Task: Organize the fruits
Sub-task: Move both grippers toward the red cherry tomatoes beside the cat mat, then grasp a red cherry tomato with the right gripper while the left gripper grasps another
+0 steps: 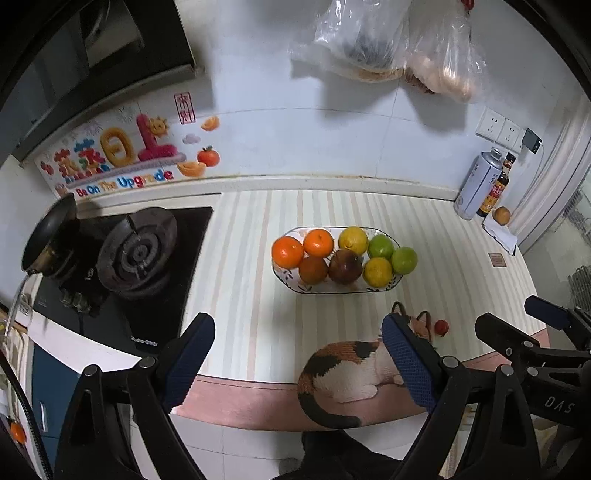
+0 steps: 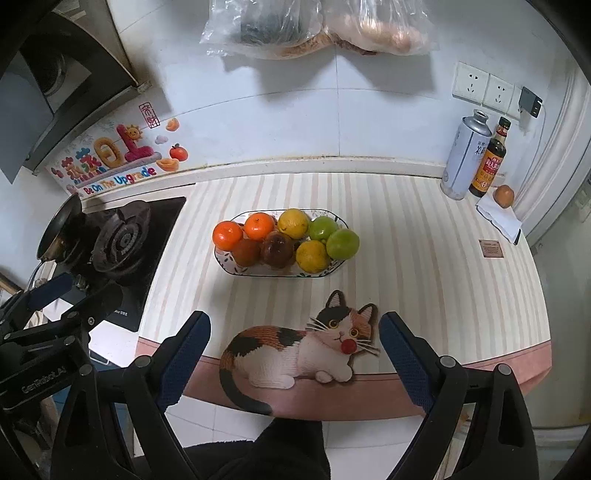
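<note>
An oval patterned bowl [image 1: 332, 290] [image 2: 258, 273] on the striped counter holds several fruits: oranges [image 1: 287, 252] [image 2: 227, 235], a dark pomegranate [image 1: 345, 266] [image 2: 277, 250], yellow citrus [image 1: 353, 240] [image 2: 293, 223] and green limes [image 1: 404, 260] [image 2: 342, 243]. A small red fruit [image 1: 441, 327] [image 2: 348, 346] lies on a cat-shaped mat [image 1: 351, 373] [image 2: 295, 354] near the front edge. My left gripper [image 1: 299, 362] and right gripper [image 2: 295, 354] are both open and empty, held in front of the counter edge. The right gripper shows at the right of the left view [image 1: 517, 332].
A gas stove [image 1: 136, 247] [image 2: 118, 240] with a black pan [image 1: 51, 229] sits left. A spray can [image 2: 465, 155], sauce bottle [image 2: 489, 162] and an orange fruit [image 2: 504, 196] on paper stand at back right. Plastic bags [image 2: 314, 29] hang on the wall.
</note>
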Available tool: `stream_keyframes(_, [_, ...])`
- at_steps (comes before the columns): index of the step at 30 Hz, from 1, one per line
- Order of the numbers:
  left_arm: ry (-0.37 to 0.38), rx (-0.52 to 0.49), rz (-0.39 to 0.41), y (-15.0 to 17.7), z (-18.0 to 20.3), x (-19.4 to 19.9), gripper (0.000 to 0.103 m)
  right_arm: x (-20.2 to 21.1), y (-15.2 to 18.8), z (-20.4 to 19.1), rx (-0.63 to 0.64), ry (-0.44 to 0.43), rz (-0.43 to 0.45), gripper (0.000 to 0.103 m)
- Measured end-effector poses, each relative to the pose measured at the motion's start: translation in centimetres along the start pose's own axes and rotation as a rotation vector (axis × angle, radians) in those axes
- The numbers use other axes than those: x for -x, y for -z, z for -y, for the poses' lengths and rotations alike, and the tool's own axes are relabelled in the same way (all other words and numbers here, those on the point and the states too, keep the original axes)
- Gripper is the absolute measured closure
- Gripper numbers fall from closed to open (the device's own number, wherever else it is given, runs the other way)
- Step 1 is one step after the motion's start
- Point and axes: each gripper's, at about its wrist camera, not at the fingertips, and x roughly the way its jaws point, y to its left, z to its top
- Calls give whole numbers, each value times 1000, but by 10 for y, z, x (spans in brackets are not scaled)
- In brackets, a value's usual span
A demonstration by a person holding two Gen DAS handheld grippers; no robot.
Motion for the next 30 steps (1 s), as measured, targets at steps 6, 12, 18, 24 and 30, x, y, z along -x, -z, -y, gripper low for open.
stream_keyframes(6, [5,-5,2,1,-1,5,10,2,3,-3,-7,-13,1,8])
stream_keyframes(12, [23,-10,-21,1,2,-3,10,-5,2,18,-83,-67,19,8])
stream_keyframes(18, [-7,-64,-64,-5,20,-39,0,-51,11,71,-213,-47,-40,10])
stream_keyframes(24, [-30,-152,-138,-5,53,-97,0,-128,34,123,-322,-56,-154,43])
stream_keyframes(30, [-34,-235,-265,6,95,-166,1,-203,46,158,-380,2,-217,55])
